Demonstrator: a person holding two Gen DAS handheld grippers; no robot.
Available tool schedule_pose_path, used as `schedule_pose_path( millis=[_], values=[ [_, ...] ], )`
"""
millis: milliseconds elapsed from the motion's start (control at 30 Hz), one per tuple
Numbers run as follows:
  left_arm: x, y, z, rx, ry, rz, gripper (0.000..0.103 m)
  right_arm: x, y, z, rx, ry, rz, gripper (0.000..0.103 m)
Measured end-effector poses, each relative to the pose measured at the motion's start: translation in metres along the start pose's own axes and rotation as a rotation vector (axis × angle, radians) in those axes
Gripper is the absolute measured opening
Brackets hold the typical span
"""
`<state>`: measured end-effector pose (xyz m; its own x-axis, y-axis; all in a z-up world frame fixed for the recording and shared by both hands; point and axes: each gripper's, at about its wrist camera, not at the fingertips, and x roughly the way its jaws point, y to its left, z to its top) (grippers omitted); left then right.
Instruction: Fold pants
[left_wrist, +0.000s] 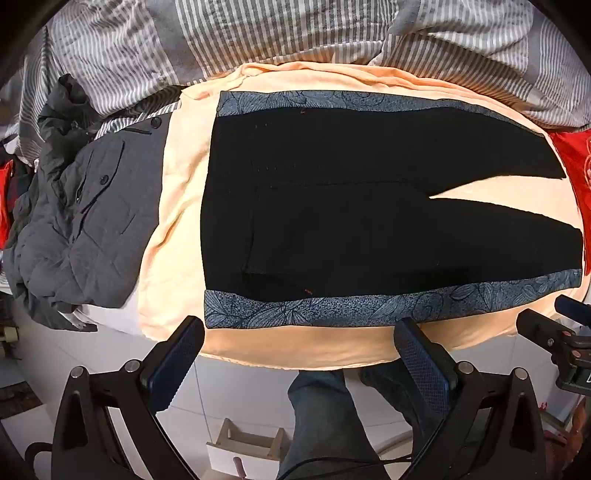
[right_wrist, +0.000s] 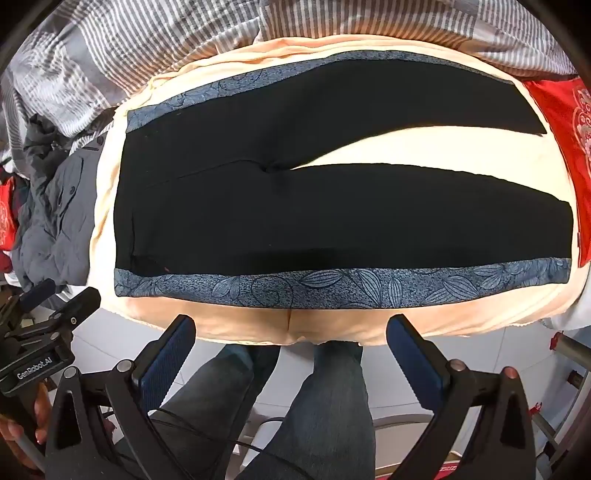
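Black pants (left_wrist: 351, 214) with blue floral side stripes lie flat and spread out on a peach sheet (left_wrist: 177, 229), waistband to the left, both legs running right and slightly parted. They also show in the right wrist view (right_wrist: 295, 221). My left gripper (left_wrist: 299, 332) is open and empty, hovering just short of the near blue stripe (left_wrist: 332, 310). My right gripper (right_wrist: 291, 328) is open and empty, over the sheet's near edge, in front of the near leg's stripe (right_wrist: 332, 286). The right gripper's body (left_wrist: 565, 343) shows at the left view's right edge.
A grey quilted jacket (left_wrist: 85, 229) is heaped left of the sheet. A striped grey-white duvet (left_wrist: 258, 37) lies behind. A red cushion (right_wrist: 569, 140) sits at the right. The person's jeans-clad legs (right_wrist: 325, 406) stand on white floor tiles below the bed edge.
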<state>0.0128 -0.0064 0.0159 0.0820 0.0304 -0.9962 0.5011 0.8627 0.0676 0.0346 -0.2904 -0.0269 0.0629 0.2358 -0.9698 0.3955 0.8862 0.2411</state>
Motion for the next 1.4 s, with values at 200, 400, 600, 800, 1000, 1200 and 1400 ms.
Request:
schedule_pose_path(
  millis=[200,400,600,800,1000,1200,1400],
  values=[
    [-0.001,0.0,-0.001,-0.001,-0.002,0.0,0.103,-0.001,0.0,0.0,-0.003,0.018,-0.009,0.103],
    [-0.003,-0.002,-0.004,0.0,-0.011,-0.002,0.103,-0.002,0.002,-0.002,-0.006,-0.003,-0.003,0.103],
    [-0.006,-0.004,-0.006,-0.004,-0.017,-0.002,0.103,-0.003,0.001,-0.003,-0.01,-0.005,0.003,0.103],
    [-0.008,-0.007,-0.008,-0.003,-0.021,-0.003,0.103,-0.003,-0.003,-0.009,-0.004,-0.004,0.0,0.103],
    [-0.01,-0.012,-0.01,0.001,-0.025,0.0,0.103,-0.002,-0.008,-0.012,0.007,-0.002,0.006,0.103],
    [-0.01,-0.013,-0.011,0.002,-0.027,0.003,0.103,-0.003,-0.012,-0.012,0.007,-0.016,0.018,0.103],
    [-0.011,-0.018,-0.011,0.005,-0.028,0.006,0.103,-0.005,-0.016,-0.013,0.015,-0.014,0.042,0.103]
  ],
)
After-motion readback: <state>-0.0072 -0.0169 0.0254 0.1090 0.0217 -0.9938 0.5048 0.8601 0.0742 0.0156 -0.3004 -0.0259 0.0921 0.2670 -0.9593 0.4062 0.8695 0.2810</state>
